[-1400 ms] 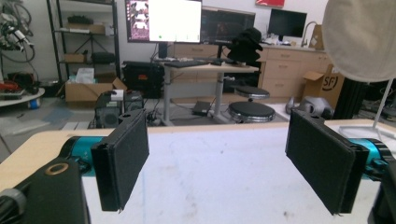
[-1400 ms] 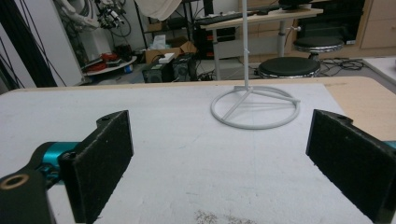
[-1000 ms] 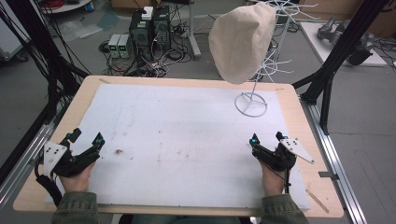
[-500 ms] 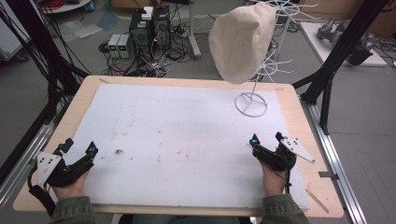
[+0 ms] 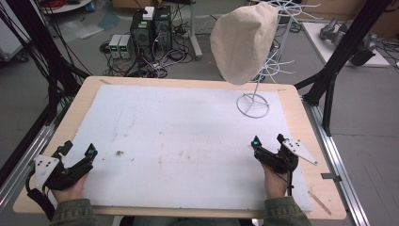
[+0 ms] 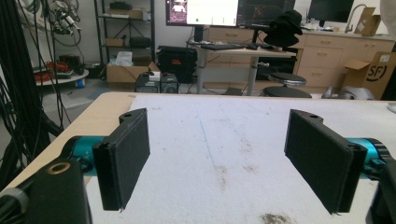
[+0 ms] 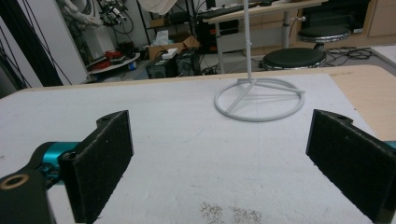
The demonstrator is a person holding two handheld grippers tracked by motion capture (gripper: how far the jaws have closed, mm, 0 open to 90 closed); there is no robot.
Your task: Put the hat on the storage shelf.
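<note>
- High view: I hold my left gripper [image 5: 76,151] at the near left corner of the white mat [image 5: 188,141], its jaws apart over the mat's edge and clamped on nothing.
- High view: my right gripper [image 5: 268,141] sits at the near right of the mat, jaws apart and empty too. That makes two grippers, one in each hand.
- High view: one wire stand [image 5: 254,96] rises from the far right of the mat on a round base, well apart from my right gripper. One cream hat [image 5: 242,40] hangs over the top of the stand.
- High view: the mat lies on one wooden table [image 5: 80,101], whose bare rim shows all round it.
- Left gripper view: my two black pads [image 6: 128,151] stand wide apart with bare, stained mat between them. One dark crumb patch [image 6: 275,217] lies on the mat near the right pad.
- Right gripper view: my pads [image 7: 102,161] are spread wide, holding nothing. The stand's ring base [image 7: 259,98] lies ahead on the mat, far of the pads and slightly right, with one thin pole going up from it.
- Right gripper view: a scatter of dark specks [image 7: 231,212] lies on the mat between the pads.
</note>
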